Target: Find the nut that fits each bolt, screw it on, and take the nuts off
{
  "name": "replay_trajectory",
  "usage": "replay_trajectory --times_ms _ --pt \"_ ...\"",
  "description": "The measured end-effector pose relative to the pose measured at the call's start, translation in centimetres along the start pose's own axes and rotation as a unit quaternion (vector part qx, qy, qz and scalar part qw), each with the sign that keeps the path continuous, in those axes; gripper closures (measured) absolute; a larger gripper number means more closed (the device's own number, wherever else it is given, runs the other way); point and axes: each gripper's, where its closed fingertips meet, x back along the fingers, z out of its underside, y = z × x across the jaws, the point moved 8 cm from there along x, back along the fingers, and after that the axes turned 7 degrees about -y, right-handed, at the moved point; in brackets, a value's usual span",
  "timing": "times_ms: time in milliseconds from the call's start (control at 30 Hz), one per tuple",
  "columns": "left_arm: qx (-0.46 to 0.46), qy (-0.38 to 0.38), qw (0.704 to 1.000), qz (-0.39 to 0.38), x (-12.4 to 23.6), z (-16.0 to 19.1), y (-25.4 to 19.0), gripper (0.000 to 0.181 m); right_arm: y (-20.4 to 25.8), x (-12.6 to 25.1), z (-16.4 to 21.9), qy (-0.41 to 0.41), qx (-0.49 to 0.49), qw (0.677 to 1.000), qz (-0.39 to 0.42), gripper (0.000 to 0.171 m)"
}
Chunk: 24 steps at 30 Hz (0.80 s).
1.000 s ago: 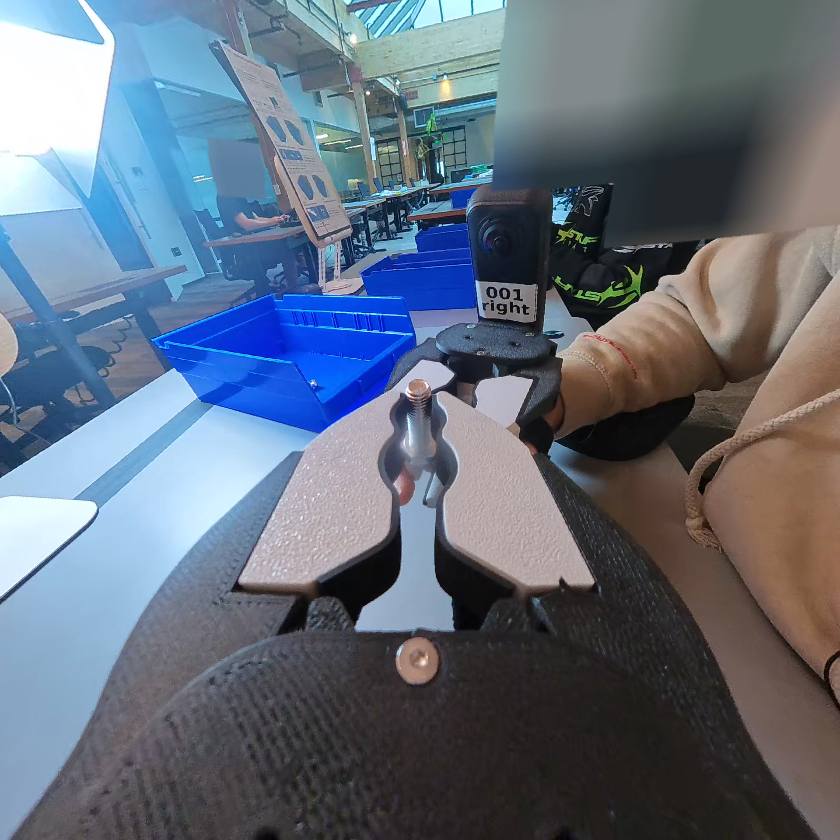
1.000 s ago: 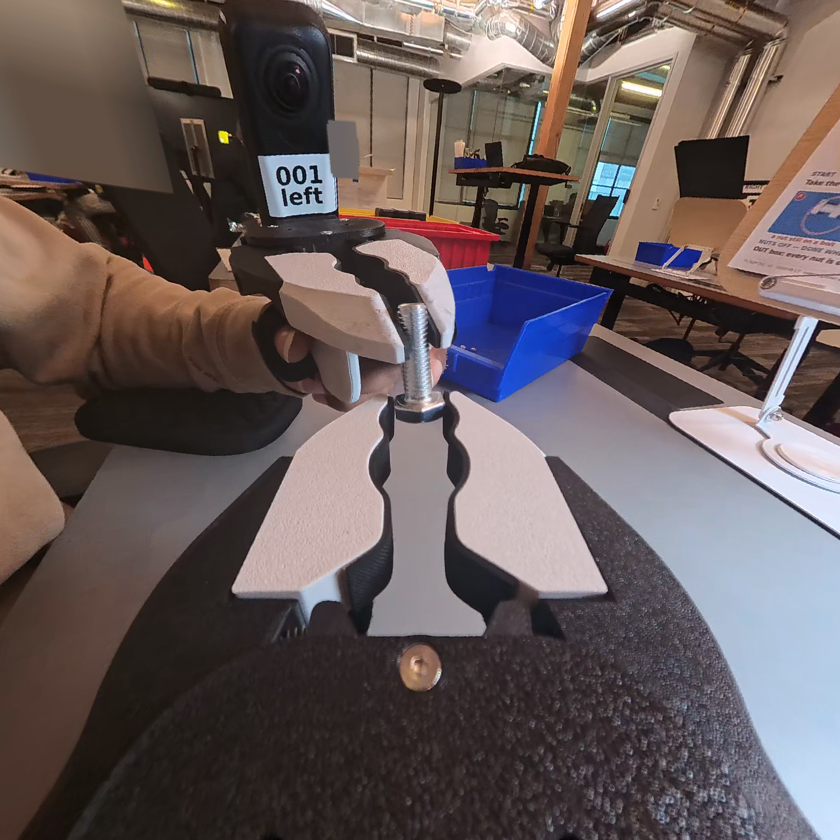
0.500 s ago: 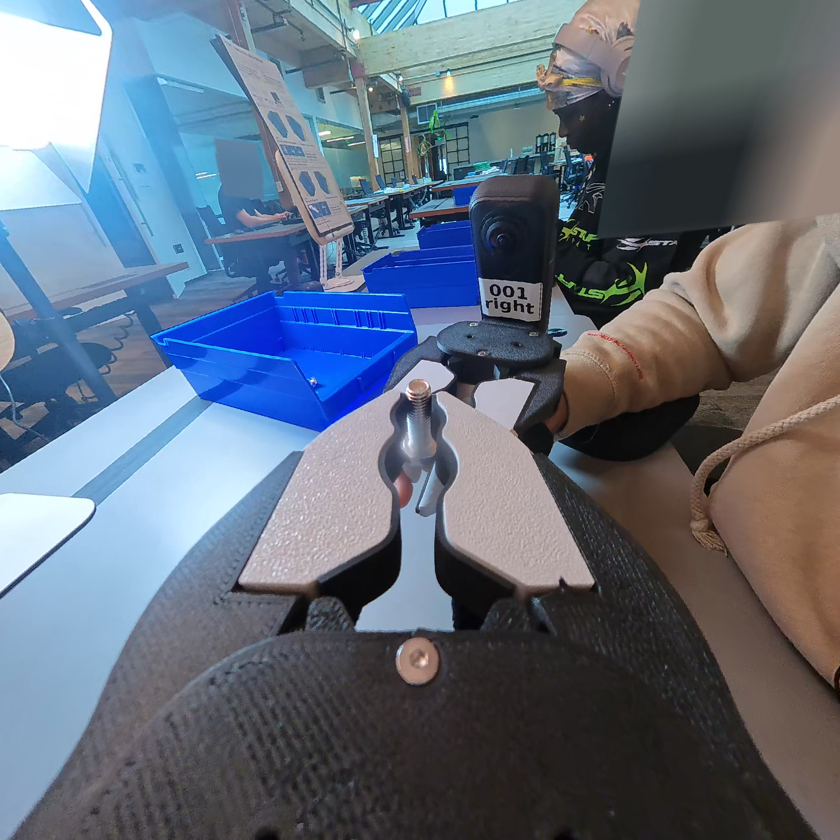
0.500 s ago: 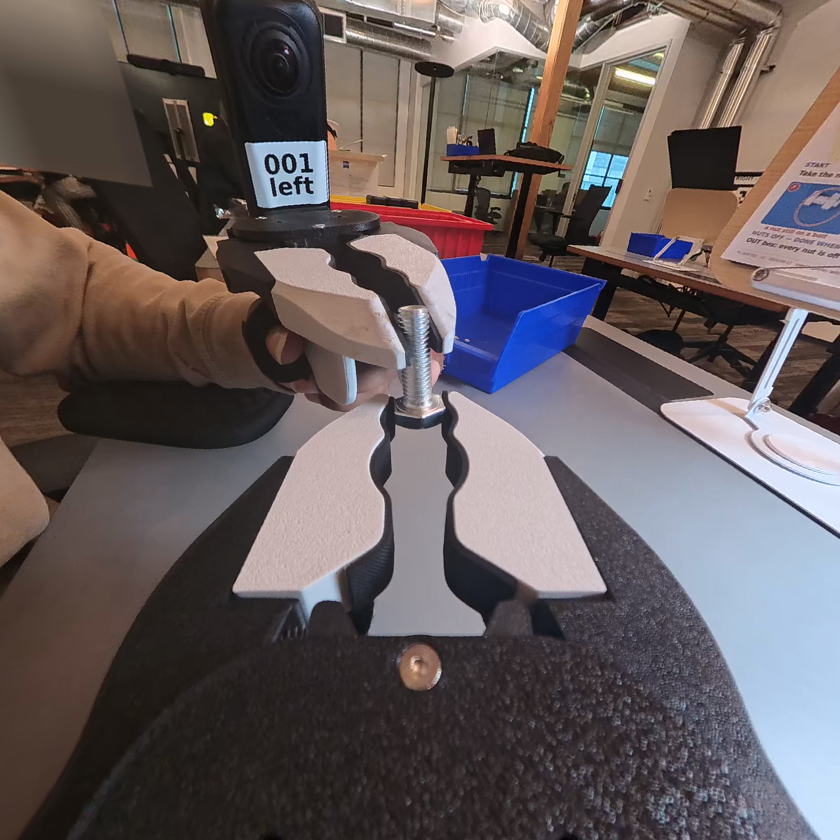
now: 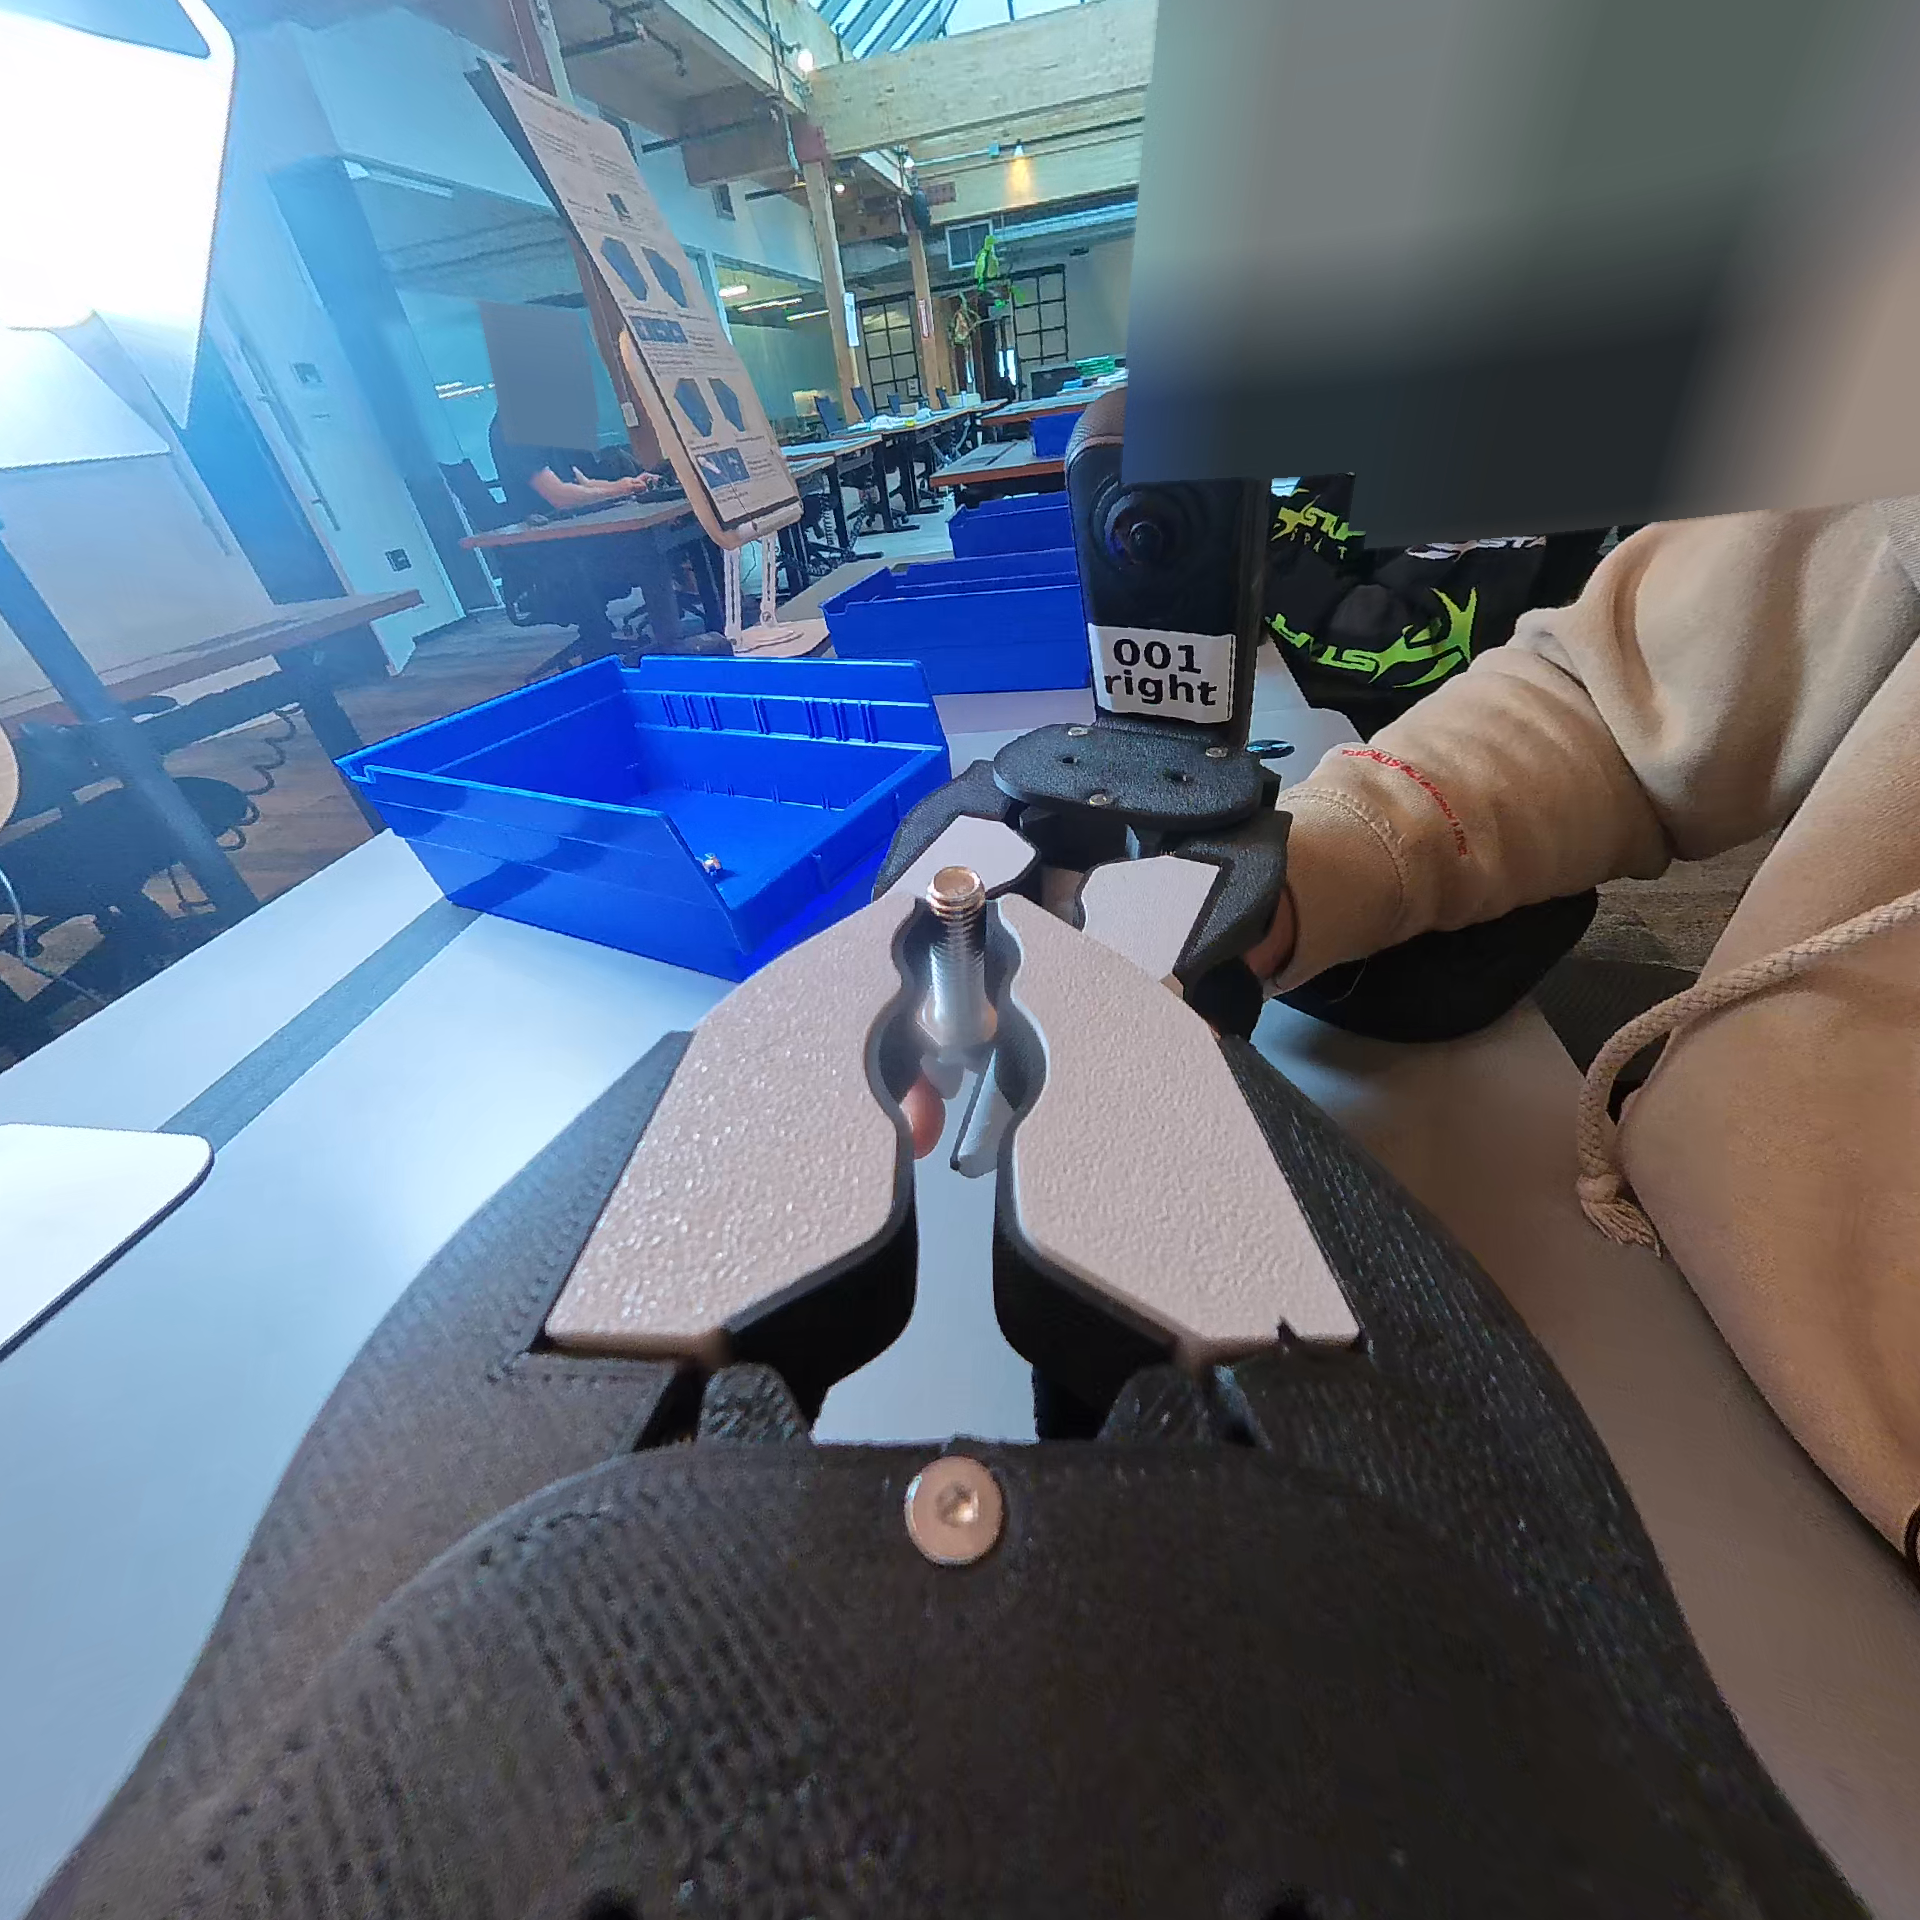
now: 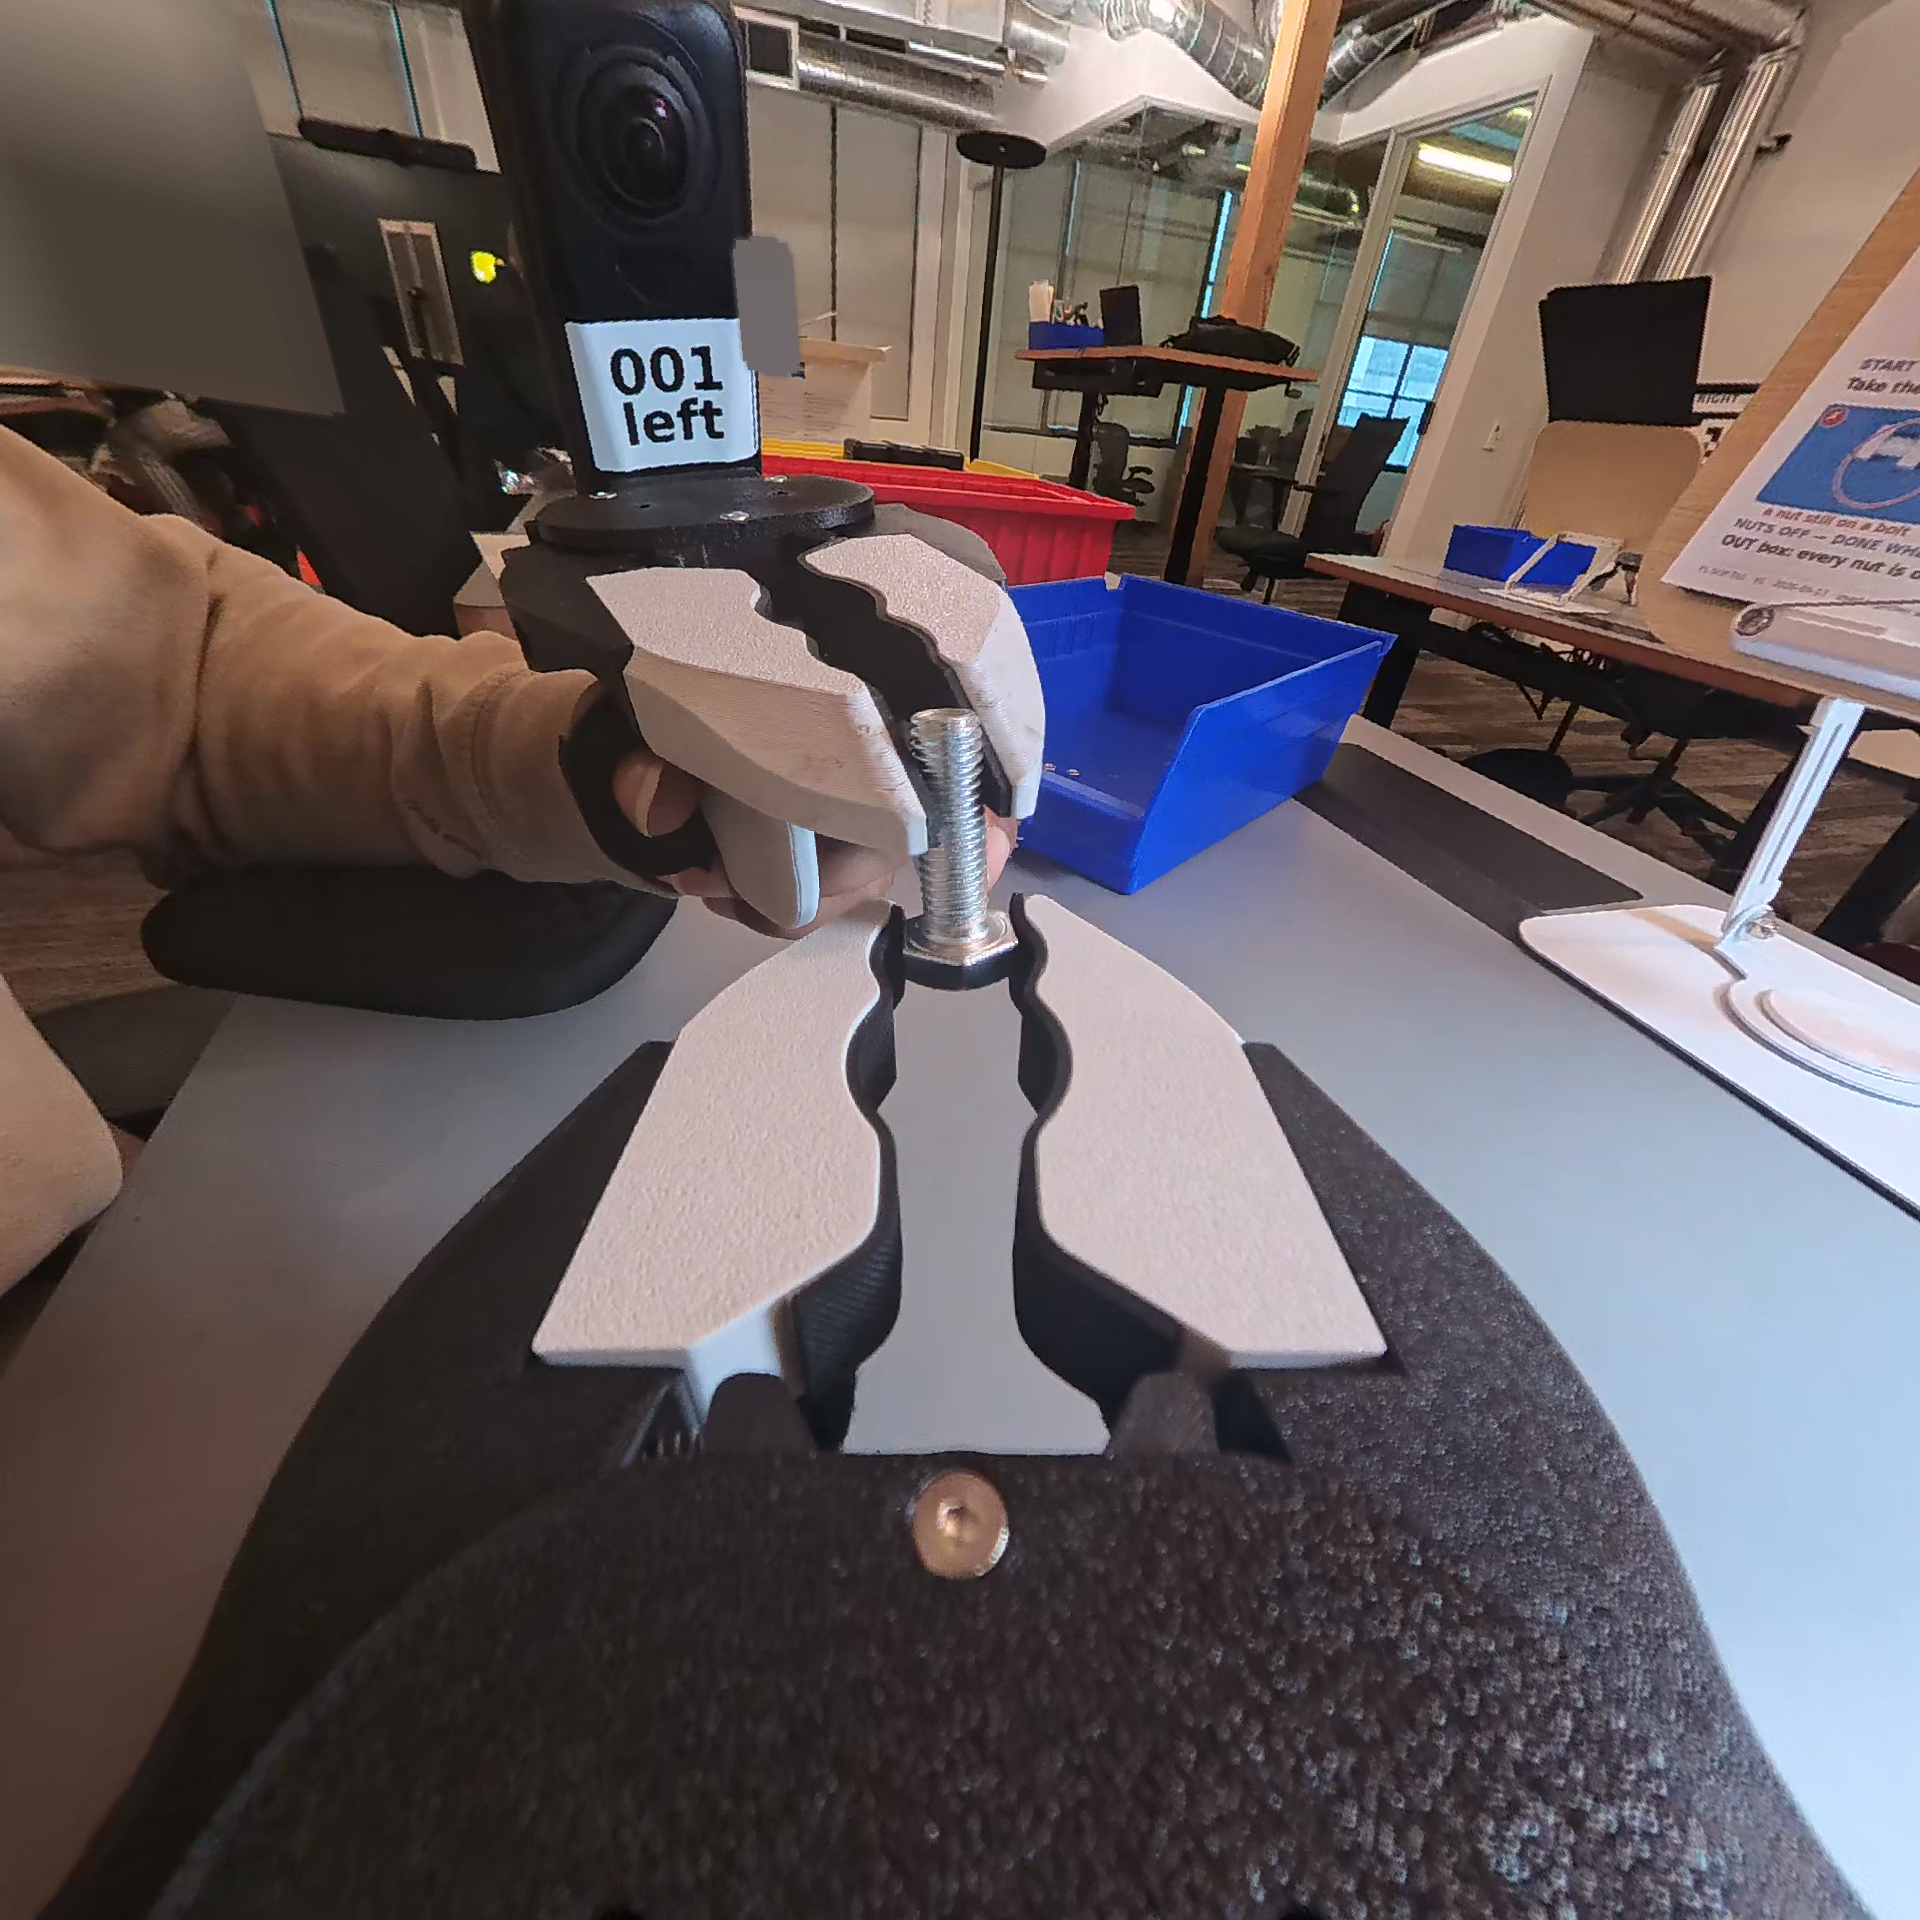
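My left gripper [image 5: 956, 920] is shut on a silver threaded bolt [image 5: 954, 977] and holds it upright above the grey table [image 5: 343, 1049]. In the right wrist view the bolt [image 6: 945, 821] stands between the left gripper's fingers [image 6: 790, 727]. A hex nut [image 6: 951, 948] sits at its lower end. My right gripper [image 6: 958, 916] is shut on that nut from both sides. The right gripper also shows in the left wrist view [image 5: 1049, 894], just behind the bolt, held by a hand in a beige sleeve.
An open blue bin [image 5: 644, 821] stands on the table beyond the grippers, with a small metal piece [image 5: 711, 860] inside; it also shows in the right wrist view [image 6: 1195, 727]. A white stand base [image 6: 1714, 987] with a sign board is at the right. A red bin [image 6: 997, 520] stands farther back.
Both grippers keep their hold on the bolt and nut. The views have only shifted slightly.
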Motion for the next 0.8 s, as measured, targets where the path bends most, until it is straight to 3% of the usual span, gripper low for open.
replay_trajectory --times_ms 433,533,667,800 --pt "0.016 0.006 1.000 0.009 0.1 0.0 0.2 0.171 0.0 -0.1 0.1 0.012 -0.011 1.000 -0.007 0.153" --pt "0.032 -0.008 0.999 0.008 0.6 -0.7 0.7 0.157 -0.5 0.1 0.2 0.014 -0.027 1.000 0.006 0.153" --pt "0.018 -0.024 0.998 -0.063 3.1 -2.8 3.4 0.156 -1.3 0.6 0.1 0.017 -0.049 0.999 0.017 0.153" --pt "-0.013 0.027 0.972 -0.235 8.5 -5.4 8.9 0.159 -1.7 0.9 0.0 0.019 -0.052 0.998 0.025 0.153"
